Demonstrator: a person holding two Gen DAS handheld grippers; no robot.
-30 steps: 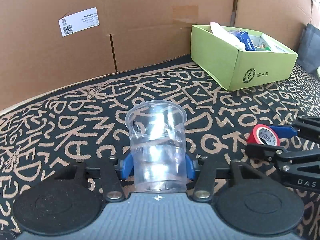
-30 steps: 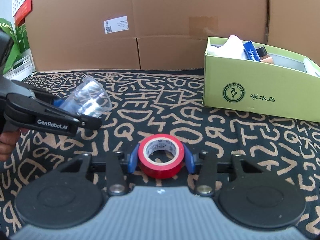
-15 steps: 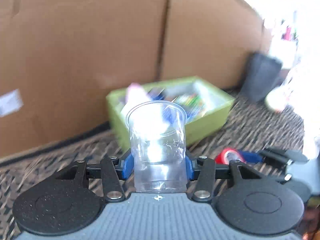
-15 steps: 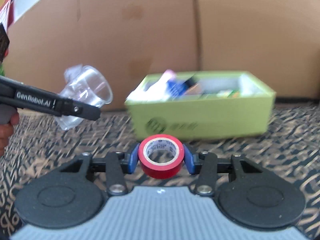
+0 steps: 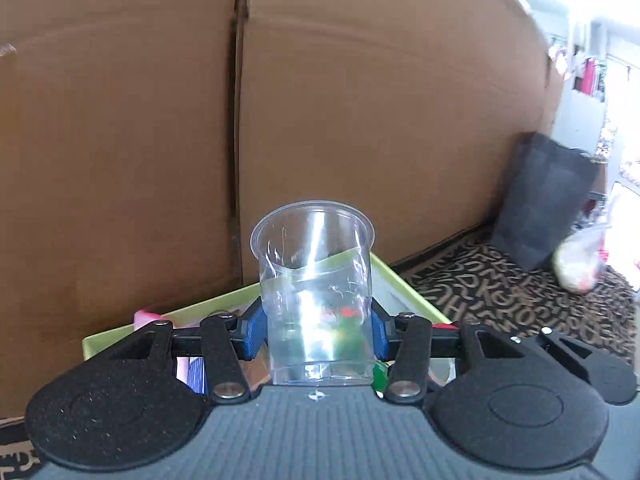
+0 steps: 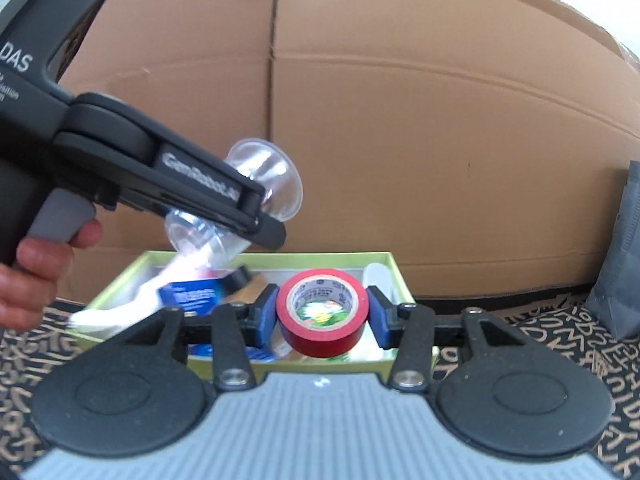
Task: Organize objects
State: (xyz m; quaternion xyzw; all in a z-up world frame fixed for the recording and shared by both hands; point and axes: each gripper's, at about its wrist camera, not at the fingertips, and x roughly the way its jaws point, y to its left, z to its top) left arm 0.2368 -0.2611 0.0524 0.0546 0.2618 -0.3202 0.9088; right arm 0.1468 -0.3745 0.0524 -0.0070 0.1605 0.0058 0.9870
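My left gripper (image 5: 316, 330) is shut on a clear plastic cup (image 5: 314, 280) and holds it in the air above the green box (image 5: 404, 284). In the right wrist view the same cup (image 6: 264, 196) hangs tilted in the left gripper over the box's left part. My right gripper (image 6: 322, 314) is shut on a red tape roll (image 6: 322, 312) and holds it above the green box (image 6: 394, 272), near its right half. The box holds a blue packet (image 6: 188, 294), a white item and other small things.
A cardboard wall (image 6: 400, 120) stands right behind the box. A dark grey bag (image 5: 544, 200) and a plastic bag (image 5: 580, 256) sit at the right on the patterned black and tan cloth (image 5: 520, 292). A hand (image 6: 36, 276) holds the left gripper.
Both grippers have lifted off the cloth and moved forward to the green box, each still holding its object. The box now lies directly under them.
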